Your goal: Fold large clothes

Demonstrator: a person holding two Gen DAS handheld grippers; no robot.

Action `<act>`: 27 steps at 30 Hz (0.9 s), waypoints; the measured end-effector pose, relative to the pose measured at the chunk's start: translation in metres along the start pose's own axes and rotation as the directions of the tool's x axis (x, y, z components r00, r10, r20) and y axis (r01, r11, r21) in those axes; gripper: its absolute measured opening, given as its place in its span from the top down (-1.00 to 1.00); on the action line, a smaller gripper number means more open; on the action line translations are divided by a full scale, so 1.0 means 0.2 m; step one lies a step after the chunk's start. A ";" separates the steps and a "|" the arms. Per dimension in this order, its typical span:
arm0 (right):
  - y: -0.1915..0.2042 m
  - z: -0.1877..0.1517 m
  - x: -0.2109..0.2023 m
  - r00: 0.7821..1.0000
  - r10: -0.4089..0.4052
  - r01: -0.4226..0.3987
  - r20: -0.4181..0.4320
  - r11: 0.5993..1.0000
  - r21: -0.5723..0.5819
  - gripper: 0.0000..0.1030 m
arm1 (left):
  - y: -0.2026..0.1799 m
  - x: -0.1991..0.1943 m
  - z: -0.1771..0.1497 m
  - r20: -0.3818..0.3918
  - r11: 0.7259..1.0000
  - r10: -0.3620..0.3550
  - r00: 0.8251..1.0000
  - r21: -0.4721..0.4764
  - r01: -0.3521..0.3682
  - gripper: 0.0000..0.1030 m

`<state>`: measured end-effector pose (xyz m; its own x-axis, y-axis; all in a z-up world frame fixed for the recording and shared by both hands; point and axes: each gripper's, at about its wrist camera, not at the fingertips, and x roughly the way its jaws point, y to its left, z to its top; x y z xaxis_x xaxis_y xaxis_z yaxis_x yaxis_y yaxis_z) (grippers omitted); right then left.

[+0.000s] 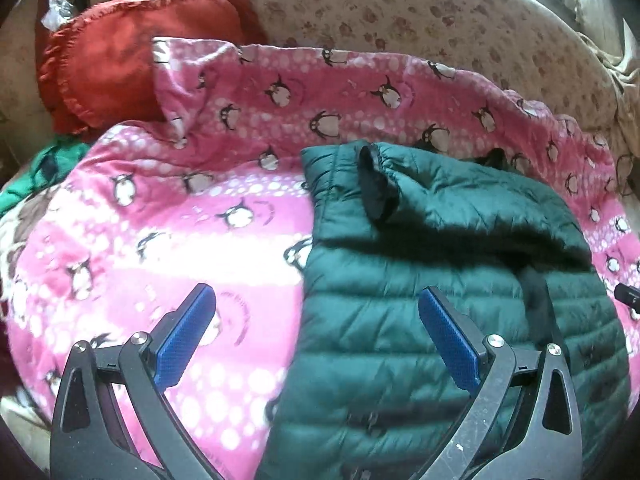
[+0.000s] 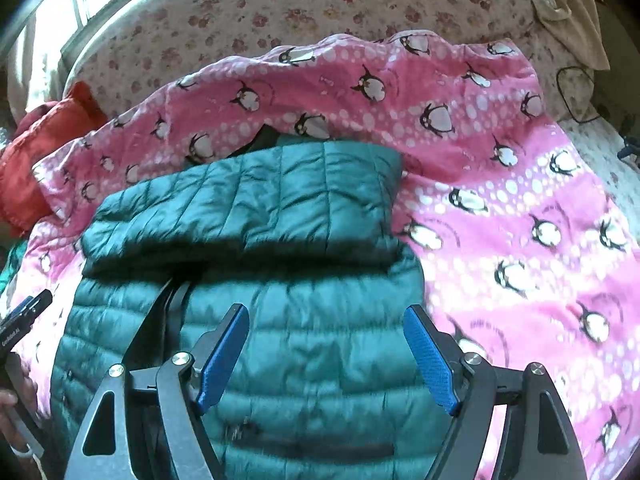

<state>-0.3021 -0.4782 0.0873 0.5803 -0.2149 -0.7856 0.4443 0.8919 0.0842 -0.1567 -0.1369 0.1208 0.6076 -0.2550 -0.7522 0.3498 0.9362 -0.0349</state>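
Observation:
A dark green quilted puffer jacket (image 1: 452,280) (image 2: 280,280) lies on a pink penguin-print blanket (image 1: 168,216) (image 2: 520,240). Its upper part is folded down over the body, and a black-lined cuff (image 1: 376,188) rests on top. My left gripper (image 1: 318,308) hovers open over the jacket's left edge, one blue pad above the blanket and one above the jacket, with nothing between them. My right gripper (image 2: 326,330) hangs open above the jacket's lower right part, holding nothing. The left gripper's tip (image 2: 28,312) and a hand (image 2: 12,404) show at the right wrist view's left edge.
A red frilled cushion (image 1: 120,64) (image 2: 36,148) lies at the back left. A floral sheet (image 1: 420,12) (image 2: 280,4) covers the bed behind the blanket. Green cloth (image 1: 36,172) sits at the left edge. A beige cloth (image 2: 568,4) and a black cable (image 2: 576,92) lie far right.

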 end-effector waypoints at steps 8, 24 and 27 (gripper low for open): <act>0.05 -0.20 -0.07 0.999 0.022 -0.024 -0.036 0.999 -0.046 -0.50 | 0.01 -0.11 -0.16 -0.025 0.999 0.007 1.000 0.040 -0.006 -0.98; -0.02 -0.45 -0.09 0.994 -0.008 0.002 -0.106 0.998 -0.059 -0.50 | 0.00 -0.17 -0.31 -0.065 0.999 0.000 0.998 0.038 0.002 -0.98; -0.03 -0.47 -0.10 0.994 -0.009 0.003 -0.109 0.998 -0.057 -0.50 | 0.01 -0.17 -0.33 -0.076 0.999 0.000 0.997 0.034 0.003 -0.98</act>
<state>-0.3807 -0.4422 0.0458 0.4979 -0.1783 -0.8487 0.4067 0.9124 0.0469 -0.2237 -0.1100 0.1033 0.5512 -0.2362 -0.8002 0.3756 0.9267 -0.0148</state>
